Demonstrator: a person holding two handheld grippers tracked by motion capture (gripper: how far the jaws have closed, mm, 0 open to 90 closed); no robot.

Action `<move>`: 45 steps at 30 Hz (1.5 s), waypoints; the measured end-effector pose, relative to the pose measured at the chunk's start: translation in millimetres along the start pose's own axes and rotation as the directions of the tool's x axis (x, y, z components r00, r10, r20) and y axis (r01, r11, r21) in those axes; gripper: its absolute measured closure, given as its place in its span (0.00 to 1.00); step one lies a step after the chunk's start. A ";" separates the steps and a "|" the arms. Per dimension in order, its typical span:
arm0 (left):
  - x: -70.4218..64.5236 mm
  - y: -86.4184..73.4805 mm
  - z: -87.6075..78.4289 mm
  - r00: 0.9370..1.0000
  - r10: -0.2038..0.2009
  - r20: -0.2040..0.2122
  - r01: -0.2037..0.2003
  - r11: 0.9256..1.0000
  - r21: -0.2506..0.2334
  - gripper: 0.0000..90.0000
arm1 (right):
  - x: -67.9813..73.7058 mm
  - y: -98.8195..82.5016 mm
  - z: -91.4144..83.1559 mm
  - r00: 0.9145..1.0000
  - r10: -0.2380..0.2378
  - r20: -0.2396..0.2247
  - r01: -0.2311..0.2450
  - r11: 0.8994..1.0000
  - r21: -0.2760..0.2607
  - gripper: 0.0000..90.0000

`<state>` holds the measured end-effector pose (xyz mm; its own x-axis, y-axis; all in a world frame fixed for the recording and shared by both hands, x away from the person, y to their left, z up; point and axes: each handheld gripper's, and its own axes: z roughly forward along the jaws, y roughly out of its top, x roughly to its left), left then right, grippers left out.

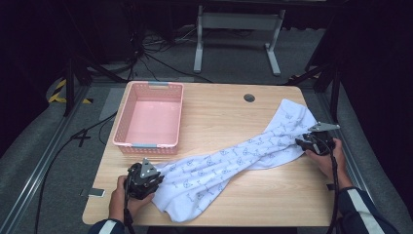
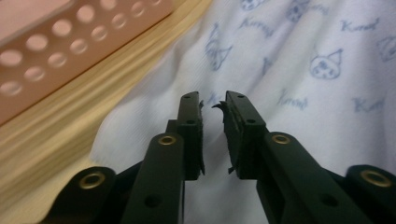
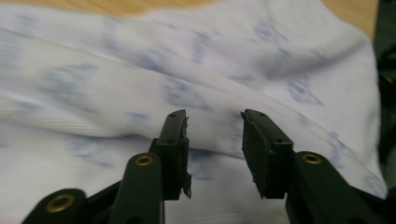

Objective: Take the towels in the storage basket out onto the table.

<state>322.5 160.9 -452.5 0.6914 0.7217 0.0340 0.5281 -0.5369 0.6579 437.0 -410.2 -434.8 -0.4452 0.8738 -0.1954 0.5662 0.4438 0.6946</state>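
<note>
A long white cloth point(image 1: 234, 156) printed with small blue figures lies diagonally across the wooden table point(image 1: 219, 112), from the near left to the far right. My left gripper point(image 1: 157, 178) sits at the cloth's near-left end. In the left gripper view its jaws point(image 2: 214, 100) stand a narrow gap apart just above the cloth point(image 2: 303, 56), with nothing pinched between them. My right gripper point(image 1: 300, 142) is at the cloth's right edge. Its jaws point(image 3: 212, 116) stand apart over the folds of the cloth point(image 3: 140, 84), pressing on nothing.
A pink perforated basket point(image 1: 146, 147) stands at the table's far left with nothing in it; its wall point(image 2: 70, 42) is close to my left gripper. A round cable hole point(image 1: 249, 98) is near the far edge. A small flat device point(image 1: 96, 192) lies at the table's left front corner.
</note>
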 end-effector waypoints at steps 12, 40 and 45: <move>8.6 9.7 20.6 0.999 0.028 -0.015 -0.028 1.000 0.005 0.82 | 115.8 16.4 0.4 0.884 -0.245 -0.397 0.241 0.969 -0.061 0.80; -12.0 9.0 -8.4 0.979 0.137 0.149 -0.111 0.979 -0.168 0.58 | 76.8 19.4 -3.6 0.949 -0.175 -0.263 0.159 0.984 -0.083 0.69; -46.1 12.0 4.1 0.916 0.251 0.314 -0.227 0.967 -0.113 0.47 | 108.9 21.7 -18.6 0.866 -0.257 -0.429 0.198 0.964 -0.176 0.66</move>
<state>299.0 119.4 -449.2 0.9203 0.3891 -0.0398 0.2988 -0.6338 0.7135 387.8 -309.1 -428.1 -0.8286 0.5576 -0.0501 0.3353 0.5660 0.7531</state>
